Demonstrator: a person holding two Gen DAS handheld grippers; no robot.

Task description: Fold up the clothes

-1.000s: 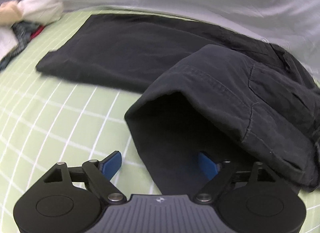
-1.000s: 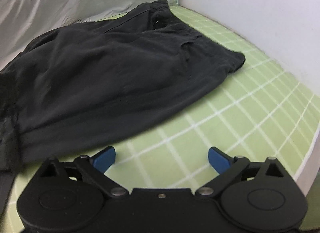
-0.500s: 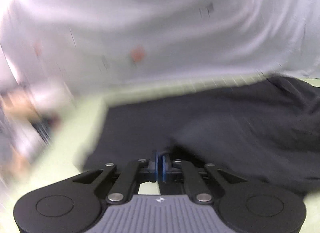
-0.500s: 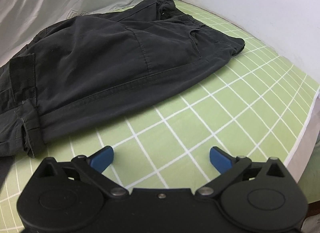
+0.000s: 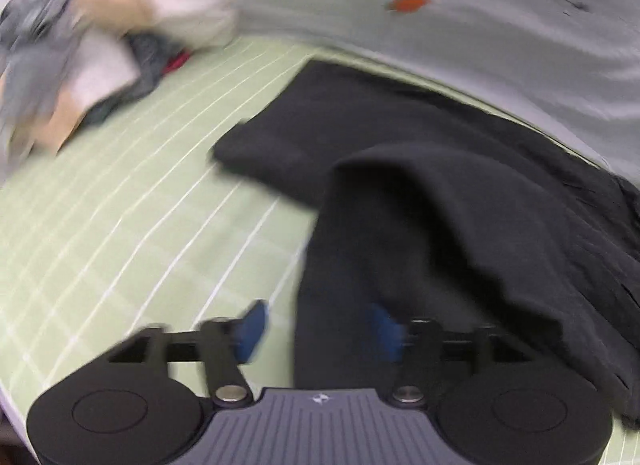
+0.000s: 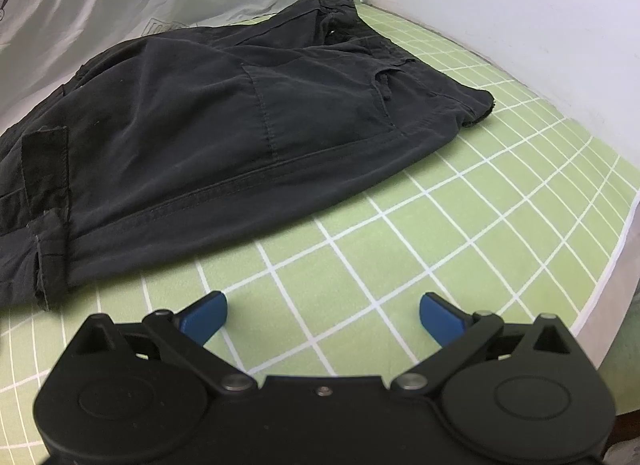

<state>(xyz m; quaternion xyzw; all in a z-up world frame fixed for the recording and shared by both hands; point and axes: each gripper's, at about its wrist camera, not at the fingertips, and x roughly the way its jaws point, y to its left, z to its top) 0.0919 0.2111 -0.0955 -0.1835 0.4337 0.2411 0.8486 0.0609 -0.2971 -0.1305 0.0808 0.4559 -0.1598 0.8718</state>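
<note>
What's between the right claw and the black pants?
Only bare green checked sheet lies between the open right claw and the black pants, seen in the right wrist view.

place: home bedroom | cues: green checked bedsheet (image 6: 460, 233), clothes pile (image 5: 100, 53)

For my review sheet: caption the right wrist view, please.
Open right gripper hovers over green checked sheet, beside dark trousers.

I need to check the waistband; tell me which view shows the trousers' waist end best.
The right wrist view: the black trousers lie sharp, with the waistband and pocket seams plain near the white wall. The left wrist view is blurred and shows only the legs, one draped near the opening left tongs.
</note>
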